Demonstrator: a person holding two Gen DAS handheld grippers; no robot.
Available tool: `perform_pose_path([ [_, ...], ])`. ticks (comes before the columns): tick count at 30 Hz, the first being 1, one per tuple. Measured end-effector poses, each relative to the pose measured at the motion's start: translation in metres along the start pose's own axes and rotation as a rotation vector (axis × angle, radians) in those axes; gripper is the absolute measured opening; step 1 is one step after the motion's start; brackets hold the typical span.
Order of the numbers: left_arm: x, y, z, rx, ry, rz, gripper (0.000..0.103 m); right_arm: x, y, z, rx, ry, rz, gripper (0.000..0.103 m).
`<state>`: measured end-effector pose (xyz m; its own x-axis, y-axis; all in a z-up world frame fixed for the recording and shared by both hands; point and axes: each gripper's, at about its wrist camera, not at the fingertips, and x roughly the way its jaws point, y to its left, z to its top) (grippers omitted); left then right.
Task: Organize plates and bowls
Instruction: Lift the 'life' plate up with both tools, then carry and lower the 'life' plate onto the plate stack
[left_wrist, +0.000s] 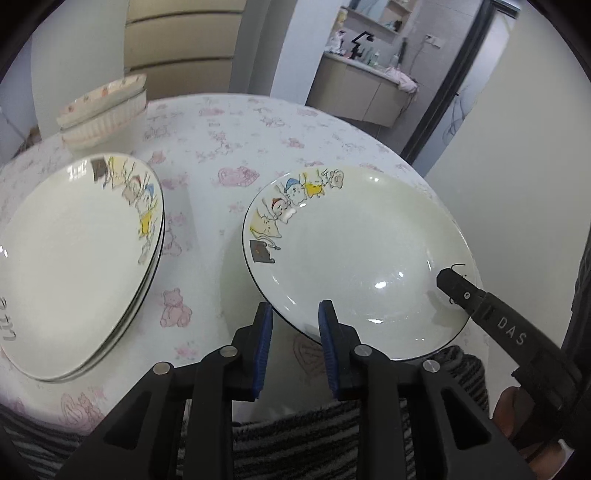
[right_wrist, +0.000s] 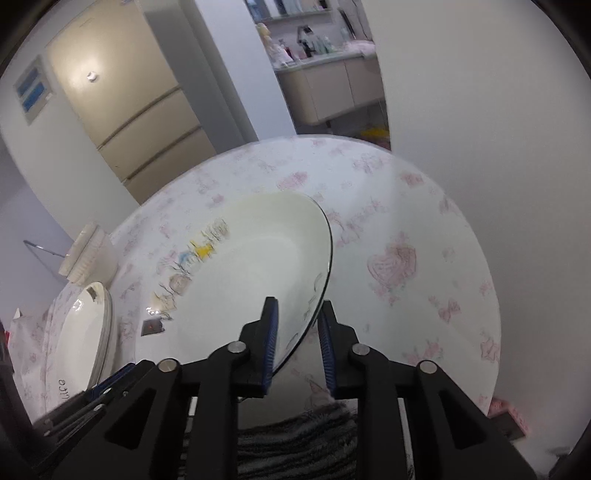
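Observation:
A white plate (left_wrist: 354, 251) with cartoon prints hangs just above the round table (left_wrist: 240, 129) and casts a shadow to its left. My left gripper (left_wrist: 294, 306) is shut on its near rim, which runs slantwise between the blue pads. My right gripper (right_wrist: 299, 302) is shut on the plate's (right_wrist: 251, 280) right rim, and that side is tilted up. One of its fingers (left_wrist: 458, 286) shows on the rim in the left wrist view. A stack of matching plates (left_wrist: 74, 258) lies at the left, and it appears again as the plate stack (right_wrist: 85, 332) in the right wrist view.
Stacked ribbed bowls (left_wrist: 103, 110) stand at the table's far left edge. The tablecloth (right_wrist: 406, 206) carries pink prints. Striped grey fabric (left_wrist: 295, 435) lies along the near edge below the grippers. A beige fridge (right_wrist: 122, 110) and a doorway stand beyond the table.

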<state>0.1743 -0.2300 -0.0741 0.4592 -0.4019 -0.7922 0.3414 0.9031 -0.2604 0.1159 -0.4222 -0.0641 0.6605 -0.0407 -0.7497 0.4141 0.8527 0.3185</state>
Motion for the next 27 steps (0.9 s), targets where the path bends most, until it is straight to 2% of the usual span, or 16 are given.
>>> perform_pose_path([
  [2, 0.001, 0.002, 0.002, -0.016, 0.016, -0.015, 0.027, 0.003, -0.004, -0.001, 0.018, 0.013, 0.007, 0.019],
  [10, 0.019, 0.038, 0.016, -0.25, 0.172, -0.126, 0.025, 0.016, -0.022, -0.001, 0.1, 0.06, 0.032, 0.013],
  [16, 0.031, 0.039, 0.019, -0.338, 0.213, -0.196, 0.025, 0.024, -0.024, -0.003, 0.108, 0.102, 0.015, 0.013],
  [19, 0.044, 0.037, 0.017, -0.381, 0.261, -0.218, 0.024, 0.024, -0.026, -0.002, 0.133, 0.106, 0.016, 0.014],
  [23, 0.045, 0.031, 0.018, -0.373, 0.247, -0.184, 0.023, 0.027, -0.024, -0.003, 0.158, 0.108, 0.023, 0.017],
  [25, 0.044, 0.028, 0.018, -0.333, 0.234, -0.149, 0.015, 0.027, -0.027, -0.003, 0.188, 0.102, 0.034, 0.014],
  [27, 0.043, 0.025, 0.017, -0.284, 0.22, -0.144, 0.015, 0.028, -0.033, -0.004, 0.223, 0.1, 0.062, 0.013],
])
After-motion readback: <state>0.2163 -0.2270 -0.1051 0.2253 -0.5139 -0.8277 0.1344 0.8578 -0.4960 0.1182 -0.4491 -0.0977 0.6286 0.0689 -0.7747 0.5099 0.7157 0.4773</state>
